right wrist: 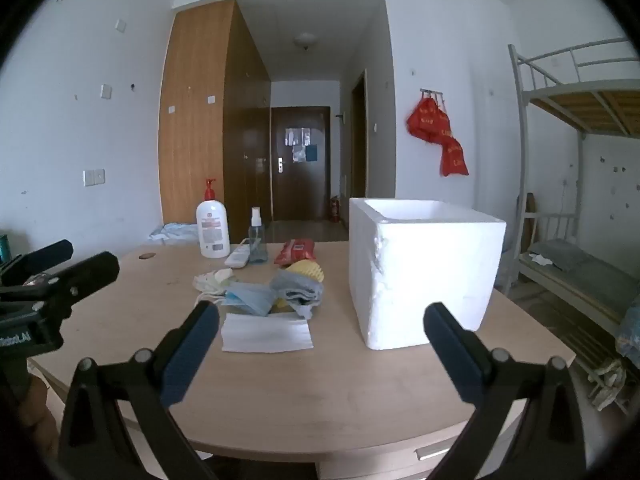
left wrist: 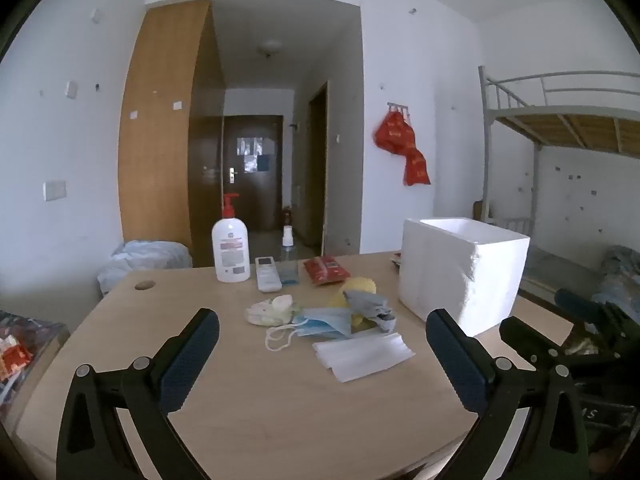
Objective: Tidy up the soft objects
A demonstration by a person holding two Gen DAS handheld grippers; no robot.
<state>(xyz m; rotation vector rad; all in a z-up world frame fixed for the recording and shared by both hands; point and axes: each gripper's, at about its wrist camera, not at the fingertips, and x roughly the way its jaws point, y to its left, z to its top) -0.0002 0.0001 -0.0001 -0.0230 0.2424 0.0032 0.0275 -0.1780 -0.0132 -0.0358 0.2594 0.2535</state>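
- Left wrist view: left gripper [left wrist: 322, 334] at the bottom of the frame, jaws spread wide, nothing between them, above the wooden table [left wrist: 248, 400].
- Soft pile at centre frame: white mask [left wrist: 362, 356] nearest, blue mask [left wrist: 324, 322] behind it, grey cloth [left wrist: 370, 306] over a yellow sponge [left wrist: 358, 286], pale crumpled cloth [left wrist: 270, 310] to the left.
- White foam box [left wrist: 460, 272] right of the pile, open-topped, well apart from the masks.
- Seen only here: bundle [left wrist: 148, 254] on the floor at left, box corner showing two faces.
- Right wrist view: right gripper [right wrist: 322, 328] at the bottom, jaws wide apart, empty; left gripper's black frame at left edge.
- Seen only here: red fire extinguisher [right wrist: 335, 209] by the far door.
- Room: pump bottle [right wrist: 212, 224], spray bottle [right wrist: 257, 240], remote [right wrist: 239, 258], red packet [right wrist: 296, 251] at the table's far side; red bags [right wrist: 438, 132] on the white wall, bunk bed [right wrist: 576, 96] at right.
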